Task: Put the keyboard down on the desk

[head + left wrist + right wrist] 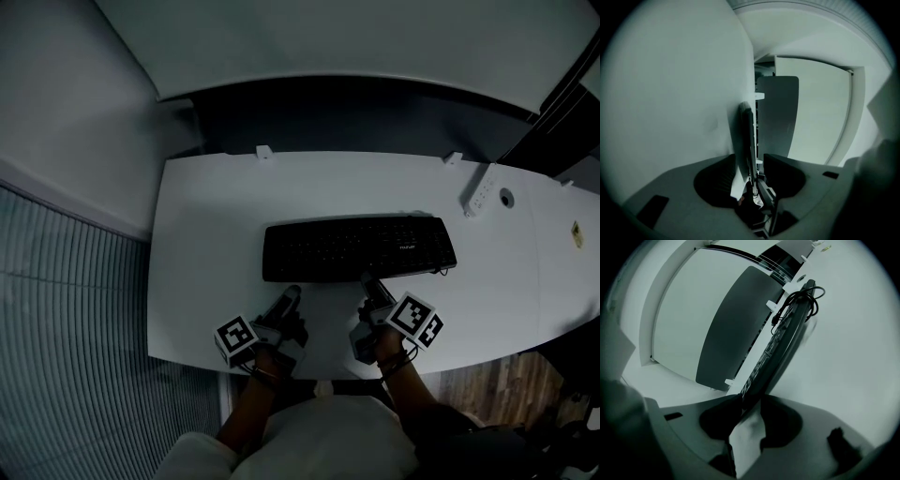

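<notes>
The keyboard (359, 247) lies flat mid-desk (206, 234). My left tool (292, 293) is released, jaws wide, just off the near edge at 7 o'clock. My right tool (368, 281) grips that edge near 6 o'clock. I judge it light, stiff plastic with a loose cable (797, 301); pinch the thin front edge, not the keys.

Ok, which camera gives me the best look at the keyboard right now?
The head view: the whole keyboard lies flat on the white desk, keys up. The left gripper view shows only its thin edge; the right gripper view shows it edge-on too, with its coiled cable at the far end.
</notes>
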Available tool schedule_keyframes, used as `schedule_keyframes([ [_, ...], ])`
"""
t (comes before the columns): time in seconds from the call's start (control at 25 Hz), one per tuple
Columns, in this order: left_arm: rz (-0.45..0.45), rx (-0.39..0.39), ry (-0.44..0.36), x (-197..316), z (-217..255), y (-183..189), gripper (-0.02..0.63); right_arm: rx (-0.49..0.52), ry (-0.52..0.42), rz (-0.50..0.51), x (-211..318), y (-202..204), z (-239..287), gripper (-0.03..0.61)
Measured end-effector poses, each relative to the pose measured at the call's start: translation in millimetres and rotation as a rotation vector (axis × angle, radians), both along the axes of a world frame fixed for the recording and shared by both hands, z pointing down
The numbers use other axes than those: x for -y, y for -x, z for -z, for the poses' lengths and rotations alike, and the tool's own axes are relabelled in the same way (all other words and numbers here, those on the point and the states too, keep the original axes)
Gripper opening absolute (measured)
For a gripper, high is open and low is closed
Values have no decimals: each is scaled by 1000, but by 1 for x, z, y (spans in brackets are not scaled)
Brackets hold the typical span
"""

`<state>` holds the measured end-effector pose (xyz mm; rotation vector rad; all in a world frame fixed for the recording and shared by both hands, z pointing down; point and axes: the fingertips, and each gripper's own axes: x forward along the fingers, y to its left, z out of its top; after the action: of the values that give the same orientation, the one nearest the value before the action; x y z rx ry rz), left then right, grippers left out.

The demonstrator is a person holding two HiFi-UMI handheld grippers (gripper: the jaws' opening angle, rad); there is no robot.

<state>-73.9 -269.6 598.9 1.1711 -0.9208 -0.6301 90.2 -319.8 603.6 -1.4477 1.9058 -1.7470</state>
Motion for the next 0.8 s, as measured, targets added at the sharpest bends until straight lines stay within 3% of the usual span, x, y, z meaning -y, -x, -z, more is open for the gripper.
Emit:
schedule_keyframes([
  [0.12, 15, 97, -35, -1, 13, 18, 186, -9, 0, -3, 2, 0, -1, 135],
  [0.36, -80, 453, -185, 15, 56, 31, 176, -28, 10, 3, 1, 2, -6, 135],
  [0.52, -123, 604, -264, 28, 80, 25, 161, -37, 15, 0, 0, 2, -8, 137],
  [0.72, -125, 889, -332, 32, 101, 26, 68, -38, 19, -5, -3, 5, -12, 137],
  [0.8, -124, 925, -346, 33, 105, 27, 58, -41, 21, -8, -5, 5, -14, 137],
])
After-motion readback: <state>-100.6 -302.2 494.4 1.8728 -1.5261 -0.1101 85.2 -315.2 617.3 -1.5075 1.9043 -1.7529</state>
